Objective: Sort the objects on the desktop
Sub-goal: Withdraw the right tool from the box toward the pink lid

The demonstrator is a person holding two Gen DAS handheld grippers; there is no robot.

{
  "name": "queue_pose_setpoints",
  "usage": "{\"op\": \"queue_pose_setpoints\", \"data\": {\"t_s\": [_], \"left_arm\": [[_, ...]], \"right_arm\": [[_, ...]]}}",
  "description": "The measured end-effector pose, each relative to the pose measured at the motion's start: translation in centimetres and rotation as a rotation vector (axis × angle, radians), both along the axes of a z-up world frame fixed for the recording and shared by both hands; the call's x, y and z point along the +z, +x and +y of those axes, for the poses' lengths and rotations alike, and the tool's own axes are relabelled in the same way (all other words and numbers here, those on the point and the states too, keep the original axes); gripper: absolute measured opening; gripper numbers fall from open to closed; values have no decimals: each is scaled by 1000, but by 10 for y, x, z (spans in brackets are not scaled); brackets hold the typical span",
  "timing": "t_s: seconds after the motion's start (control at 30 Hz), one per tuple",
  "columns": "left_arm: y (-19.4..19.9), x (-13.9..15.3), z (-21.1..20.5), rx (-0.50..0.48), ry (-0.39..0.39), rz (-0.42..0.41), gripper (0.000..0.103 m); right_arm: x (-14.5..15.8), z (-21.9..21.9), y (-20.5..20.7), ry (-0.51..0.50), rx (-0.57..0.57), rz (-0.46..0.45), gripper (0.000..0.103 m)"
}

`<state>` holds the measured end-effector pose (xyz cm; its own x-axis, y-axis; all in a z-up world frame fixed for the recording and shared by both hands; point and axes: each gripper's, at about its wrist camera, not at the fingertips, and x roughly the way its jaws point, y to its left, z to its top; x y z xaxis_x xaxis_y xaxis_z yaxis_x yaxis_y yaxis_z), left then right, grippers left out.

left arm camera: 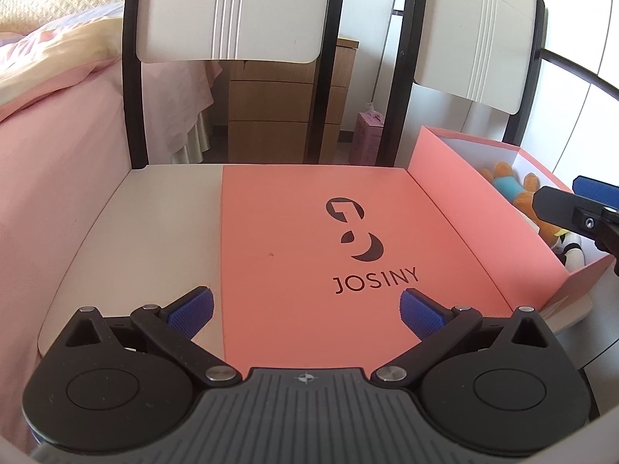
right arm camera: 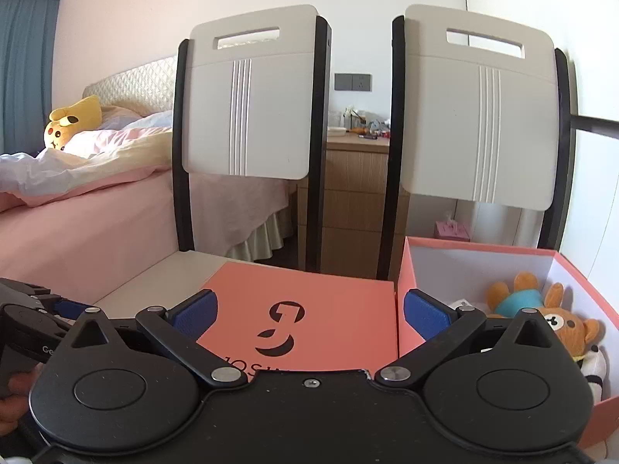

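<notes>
The left hand-held gripper (left arm camera: 305,311) hovers with its two blue pads wide apart and nothing between them, low over a pink lid (left arm camera: 329,255) printed JOSINY. The lid lies flat on a pale seat (left arm camera: 154,224), covering its right part. In this left wrist view the open pink box (left arm camera: 483,201) stands just right of the lid, touching it; its right end is cut off by the frame edge. Only scraps of the toys (left arm camera: 506,181) inside show above the wall: an orange and blue one, a black and white one, too little to count. The right hand-held gripper (left arm camera: 580,216) pokes in from the right edge above the box; from here its fingers are mostly out of frame. Two chair backs (left arm camera: 232,11) rise behind, both cropped at the top.

In the right wrist view the right hand-held gripper (right arm camera: 307,315) also has its two pads spread, empty, one over the lid (right arm camera: 309,301) and one over the box's near wall (right arm camera: 406,309). The gripper body hides the lid's lettering from the fourth letter on. Three plush toys can be made out in the box: an orange and blue one (right arm camera: 514,297), a brown bear (right arm camera: 568,328), and a black and white one (right arm camera: 594,367) half hidden by the gripper. At the left edge, part of the left hand-held gripper (right arm camera: 35,321) and fingers (right arm camera: 15,386) show. One yellow plush (right arm camera: 73,120) lies on the bed (right arm camera: 77,224).
</notes>
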<state>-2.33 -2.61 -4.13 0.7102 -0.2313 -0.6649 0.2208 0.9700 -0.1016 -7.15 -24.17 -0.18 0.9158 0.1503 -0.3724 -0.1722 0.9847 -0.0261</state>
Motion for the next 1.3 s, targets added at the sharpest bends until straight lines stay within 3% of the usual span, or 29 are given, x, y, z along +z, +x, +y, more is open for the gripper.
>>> {"op": "queue_pose_setpoints", "data": {"t_s": [0.13,0.63,0.9,1.1,1.17,1.3], "left_arm": [[0,-1,2,3,4,-4,103],[1,-7,2,-2,6,-3,103],[-2,-11,-1,8,27,-1,103],[-2,-12,1,3,30,-1,103],[-2,-13,3,6,30,0,103],[-1,-12,13,26,21,1,103]], "right_arm": [[-8,-1,-2,-10,13,-22,102],[-35,-4,4,55,33,51,102],[-30,-7,-3,63,21,-3,102],[-37,-7,-2,93,43,51,102],[-42,-8,-2,166,87,81,102],[-53,-17,-2,433,159,174,101]]}}
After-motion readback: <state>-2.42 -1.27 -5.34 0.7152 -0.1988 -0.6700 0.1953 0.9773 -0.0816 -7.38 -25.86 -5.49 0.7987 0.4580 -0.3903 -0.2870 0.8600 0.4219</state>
